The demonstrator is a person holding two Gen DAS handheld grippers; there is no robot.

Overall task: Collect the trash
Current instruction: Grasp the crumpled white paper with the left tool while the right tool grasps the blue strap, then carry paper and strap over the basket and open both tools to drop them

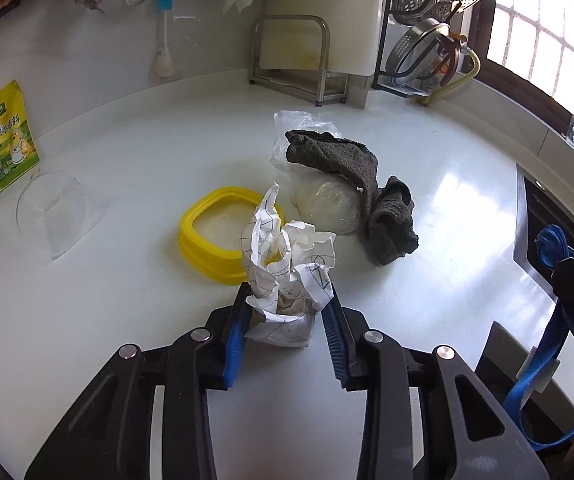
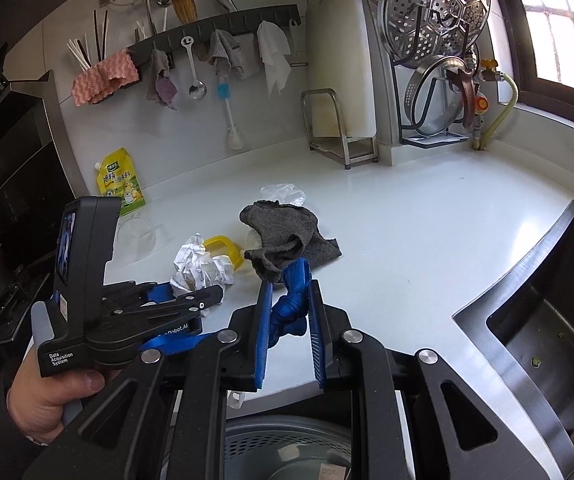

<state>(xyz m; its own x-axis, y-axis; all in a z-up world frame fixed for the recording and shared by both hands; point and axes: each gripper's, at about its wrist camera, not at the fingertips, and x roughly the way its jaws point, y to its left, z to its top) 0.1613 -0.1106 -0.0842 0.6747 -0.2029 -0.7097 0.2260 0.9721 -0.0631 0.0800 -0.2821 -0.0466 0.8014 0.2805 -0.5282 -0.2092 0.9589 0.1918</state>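
My left gripper (image 1: 287, 300) is shut on a crumpled ball of white lined paper (image 1: 287, 268), held just above the white counter; it also shows in the right wrist view (image 2: 201, 270). Behind the paper lie a yellow container lid (image 1: 207, 236), a clear plastic bag with something white in it (image 1: 323, 200) and a dark grey cloth (image 1: 363, 192). My right gripper (image 2: 289, 292) is near the counter's front edge, its jaws narrowly apart around a knotted blue strap (image 2: 291, 304). The cloth (image 2: 283, 236) lies just beyond it.
A yellow seasoning pouch (image 1: 7, 136) and an upturned glass bowl (image 1: 53, 208) stand at the left. A steel rack (image 1: 295, 60) and cutting board stand at the back wall. A sink (image 2: 547, 320) is at the right. A grey bin (image 2: 287, 452) sits below the counter edge.
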